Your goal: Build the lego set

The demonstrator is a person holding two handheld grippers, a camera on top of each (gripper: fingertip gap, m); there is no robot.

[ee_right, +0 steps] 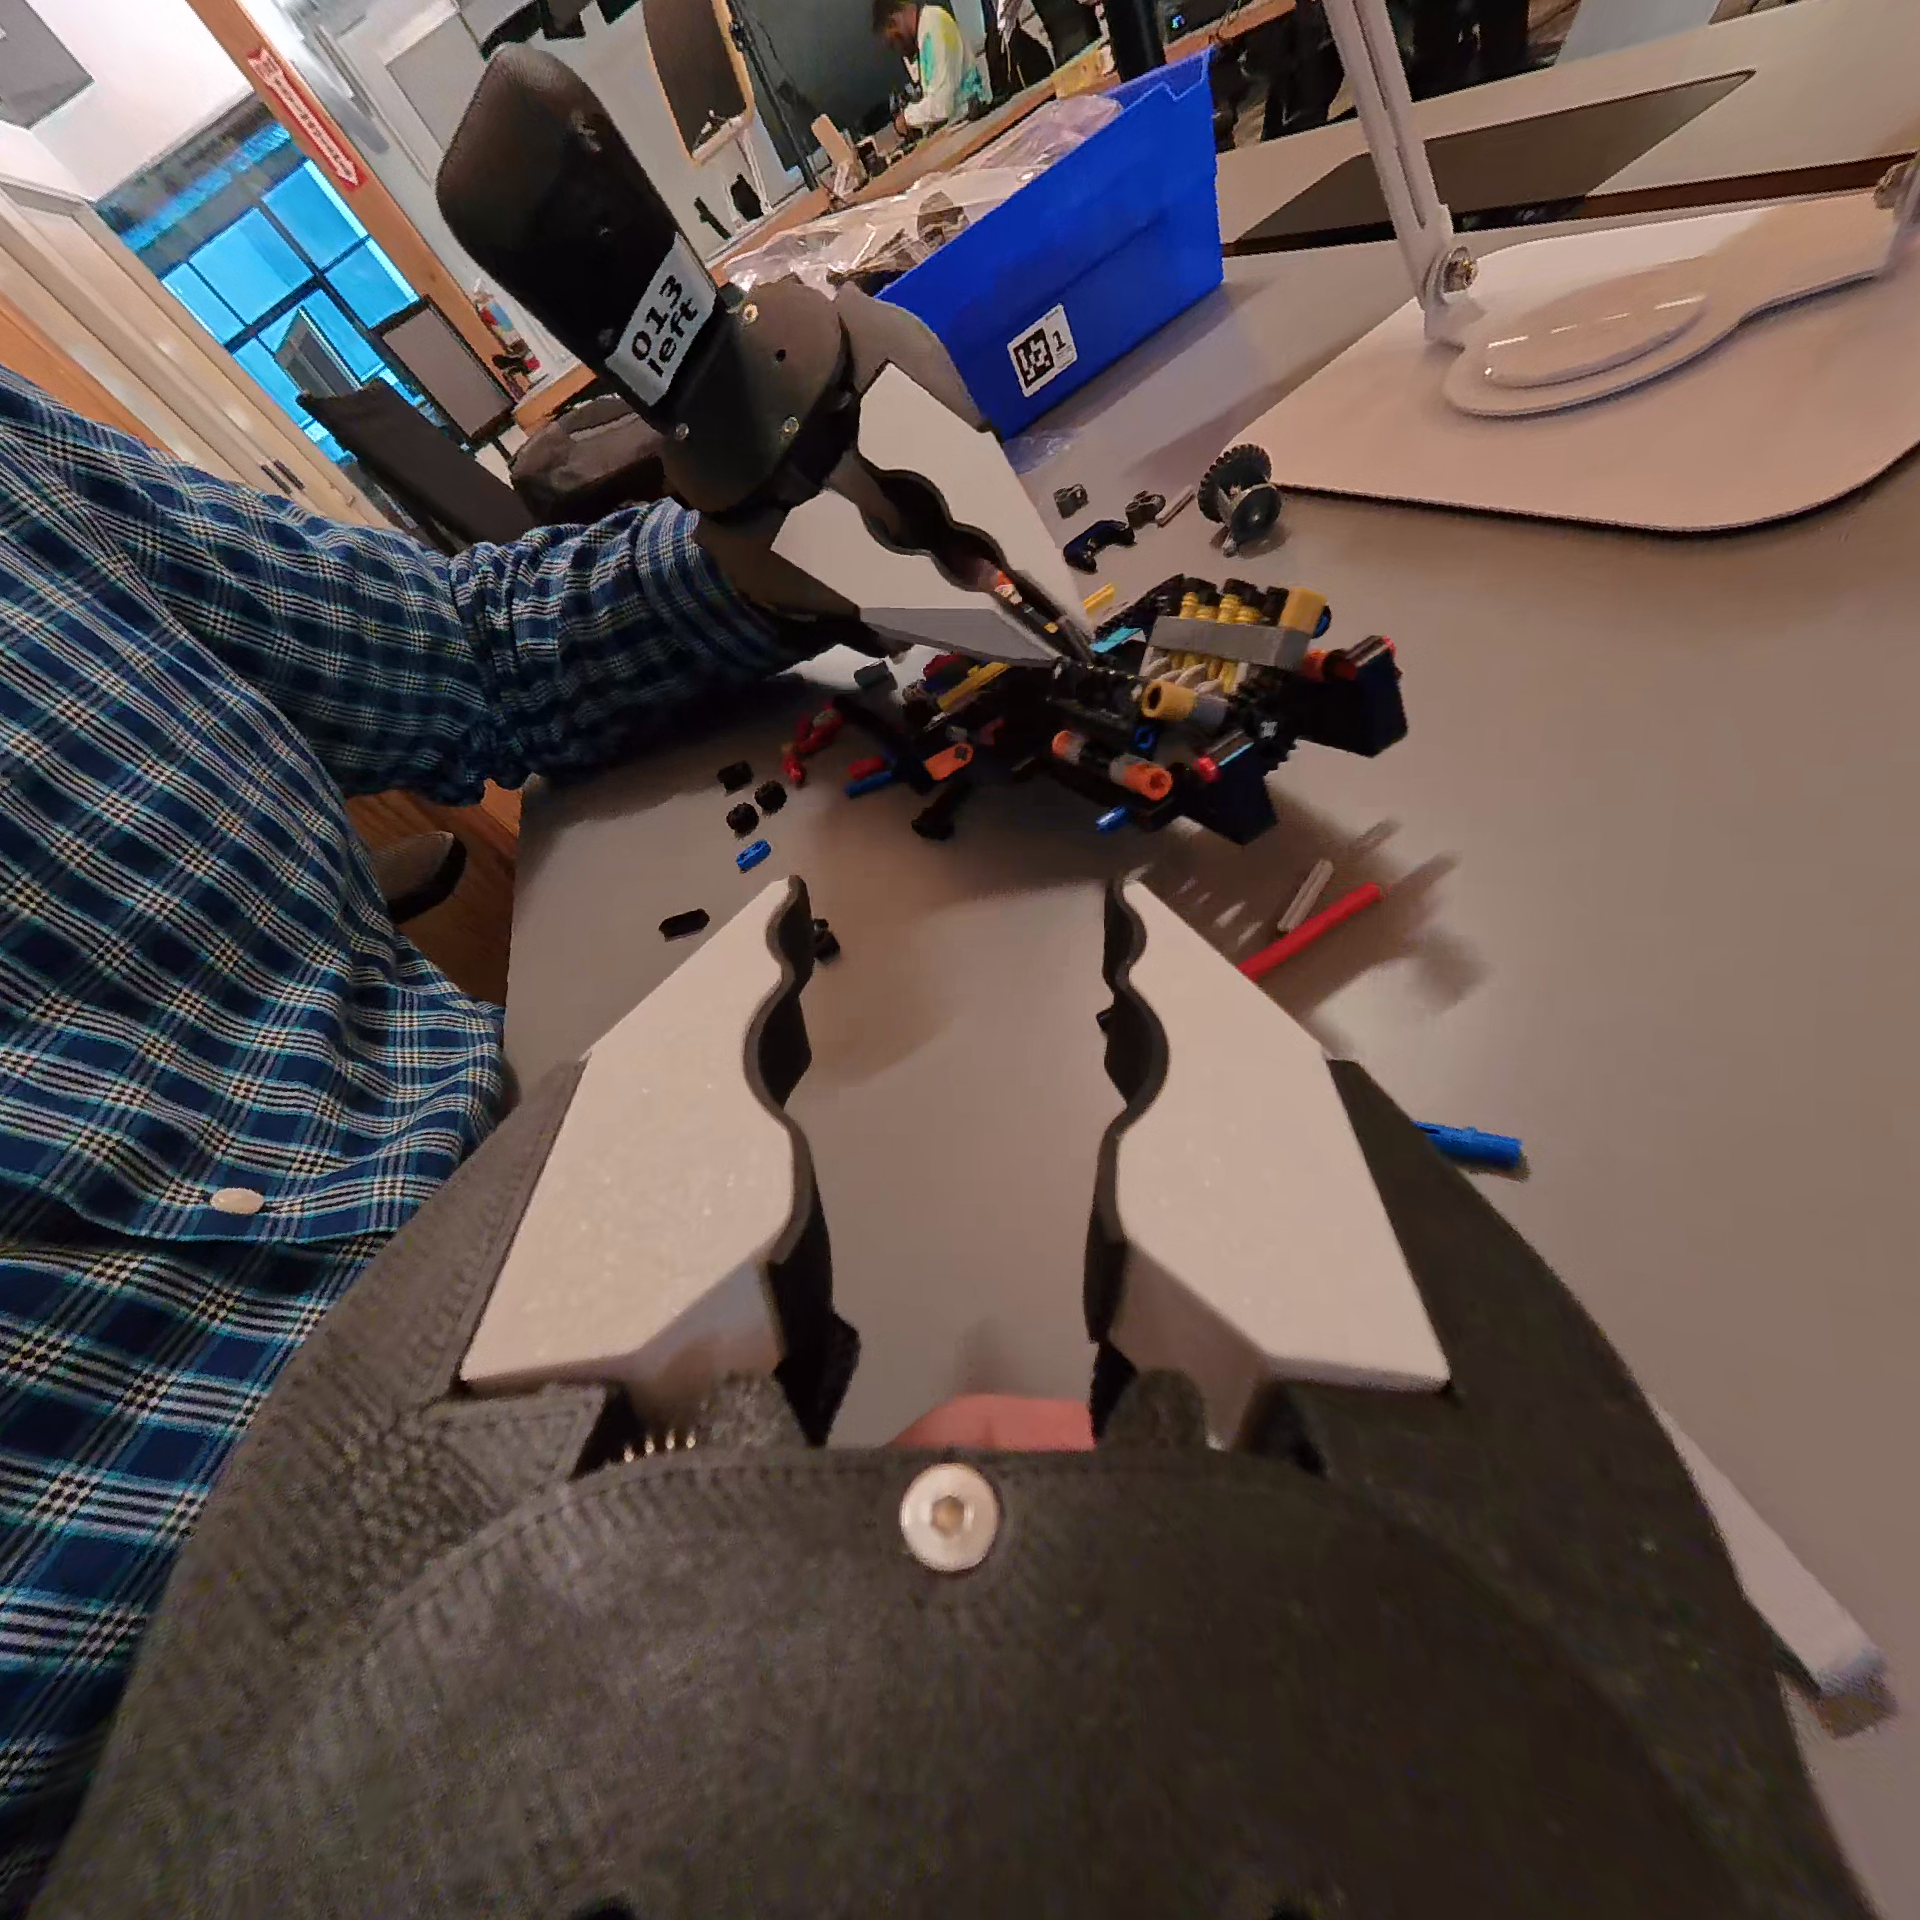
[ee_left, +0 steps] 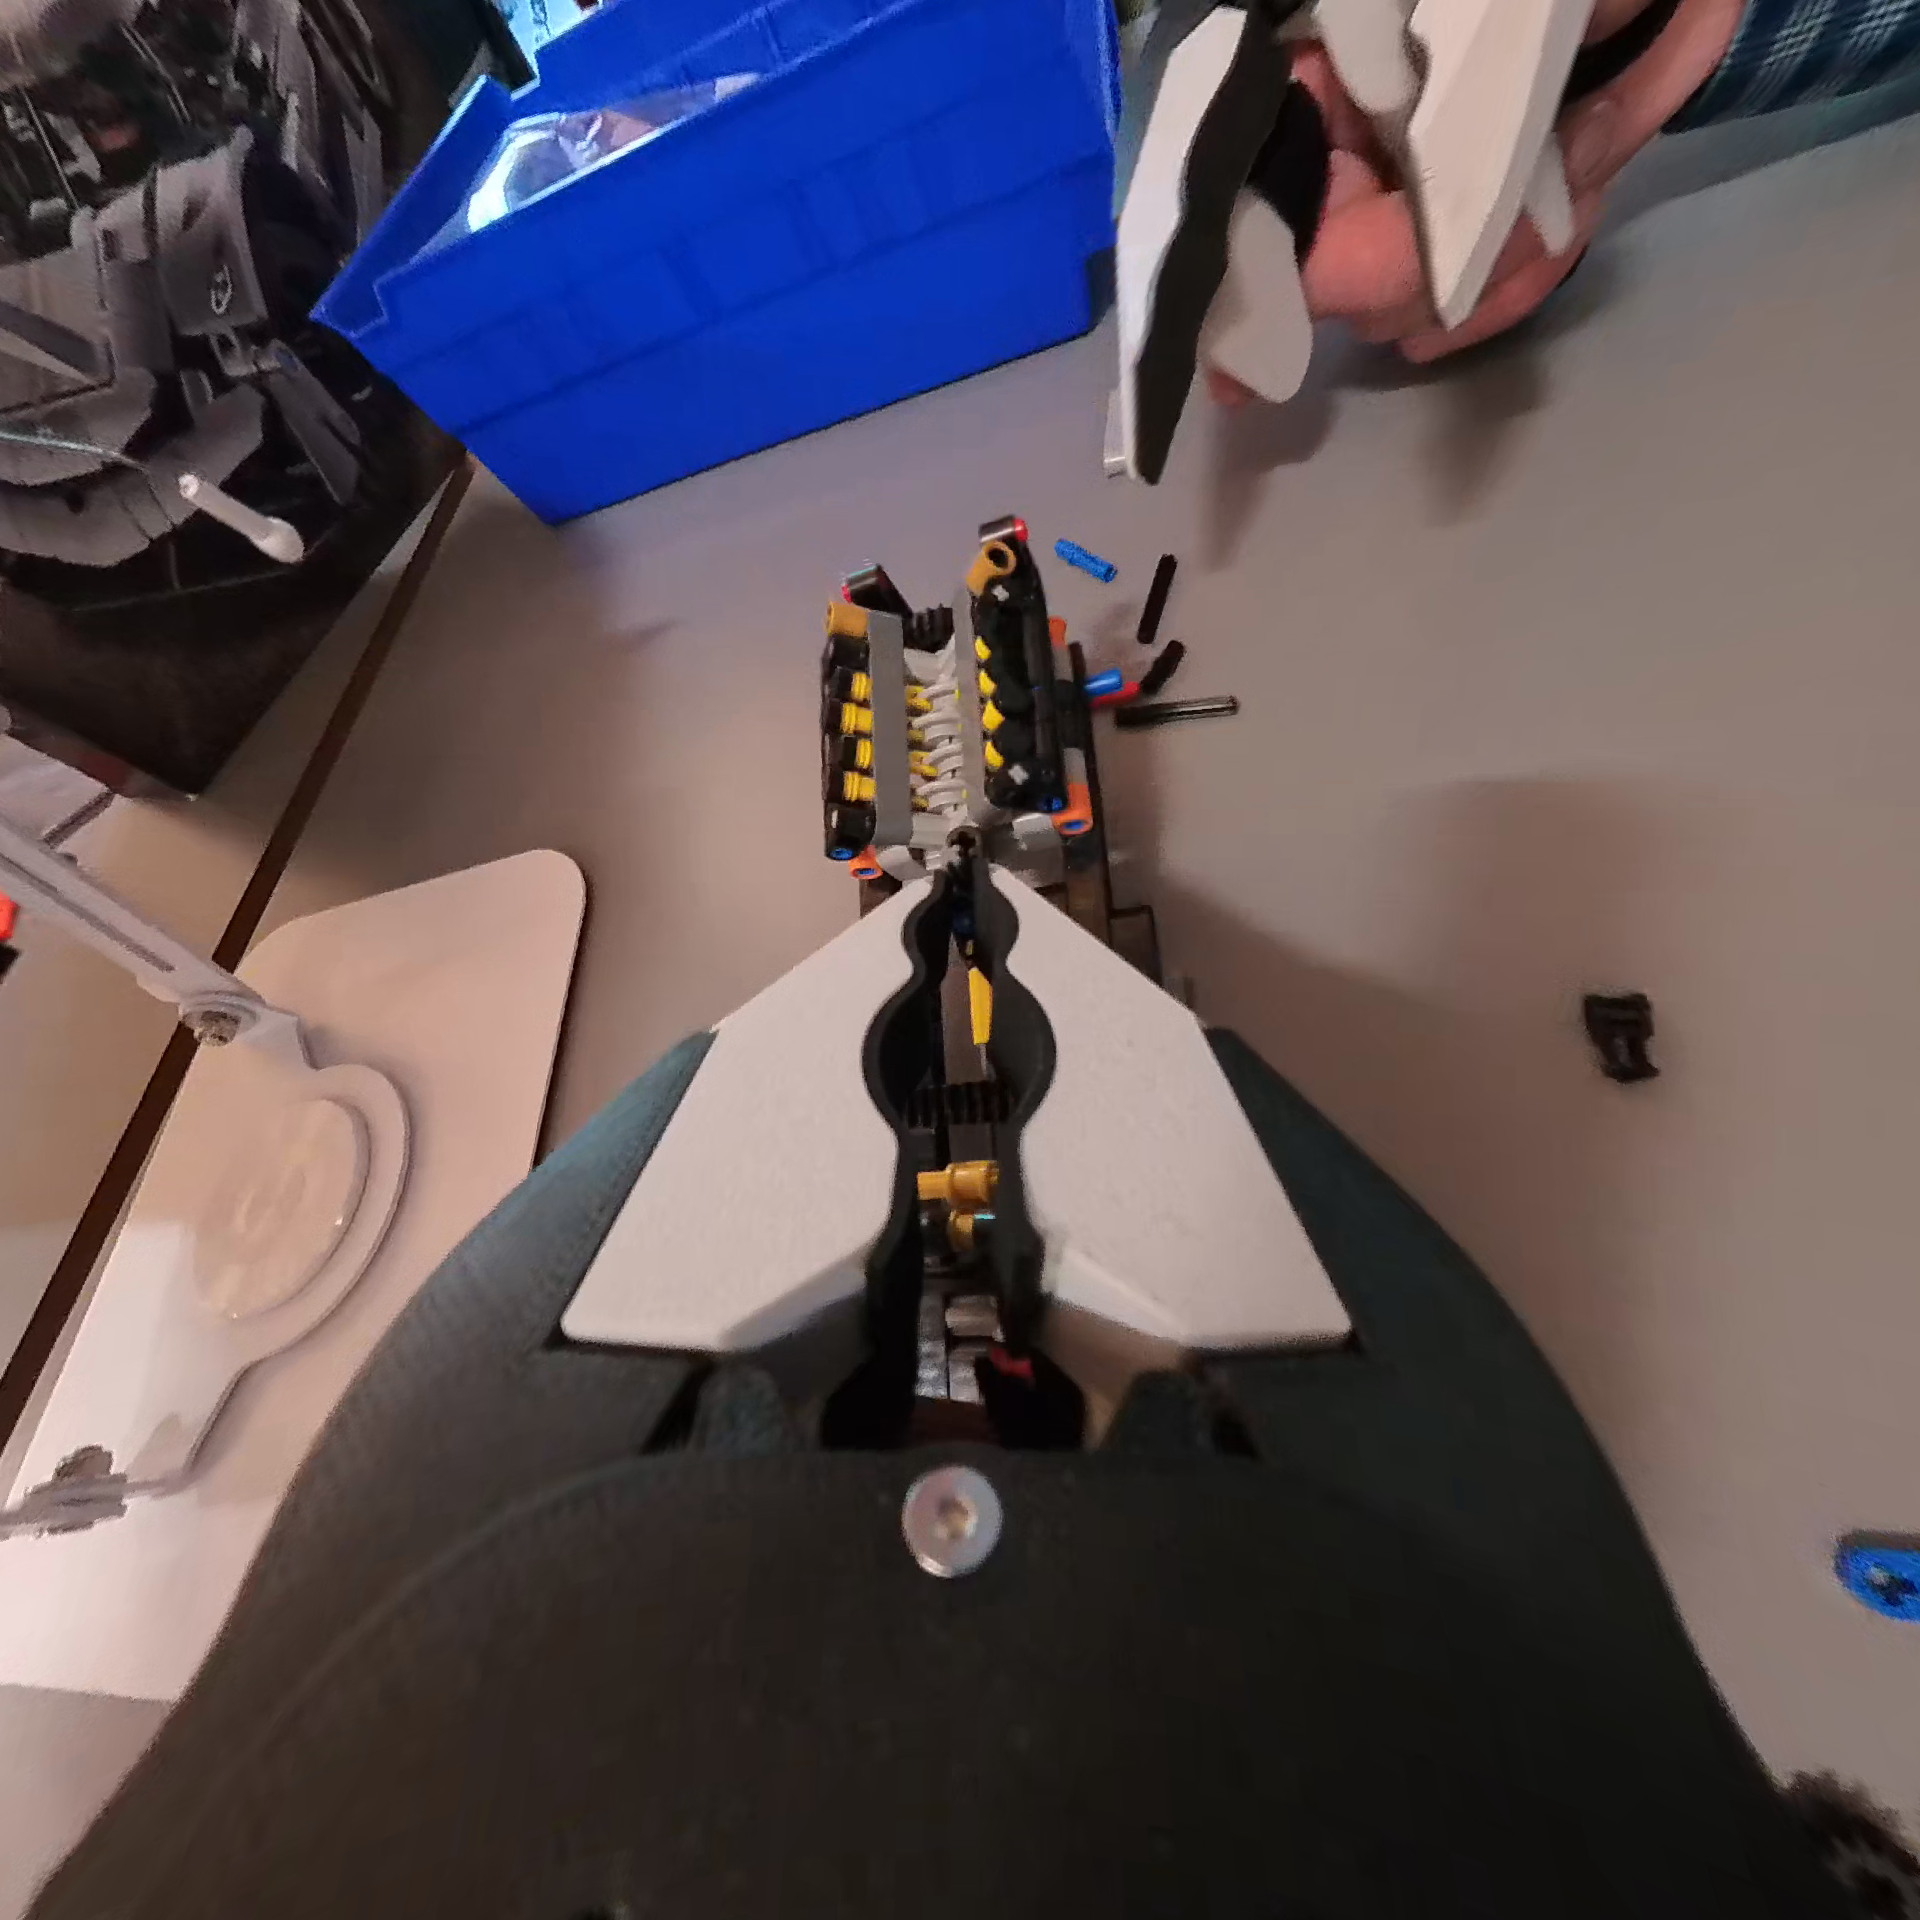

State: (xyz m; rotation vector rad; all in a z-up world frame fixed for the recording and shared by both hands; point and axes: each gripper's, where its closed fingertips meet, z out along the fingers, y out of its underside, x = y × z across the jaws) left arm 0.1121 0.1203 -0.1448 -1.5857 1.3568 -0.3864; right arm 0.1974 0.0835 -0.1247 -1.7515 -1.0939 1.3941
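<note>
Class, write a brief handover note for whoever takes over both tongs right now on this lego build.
Left tongs: shut, tips at the near end of the lego model; what they pinch is unclear.
Right tongs: open, empty, above the table.
Model stands partly built mid-table; loose pieces lie around it, including a red axle and blue pin. Blue bin behind.
Left: add remaining pieces.

The lego build (ee_left: 951,717) is a black technic frame with two angled banks of yellow pistons around a pale grey crank, sitting flat just past the left gripper (ee_left: 961,883) fingertips, which are pinched on its near end. Loose pins (ee_left: 1174,710) lie right beside it, and a red axle (ee_right: 1311,930) lies off the right gripper (ee_right: 956,904) fingers' right side.
</note>
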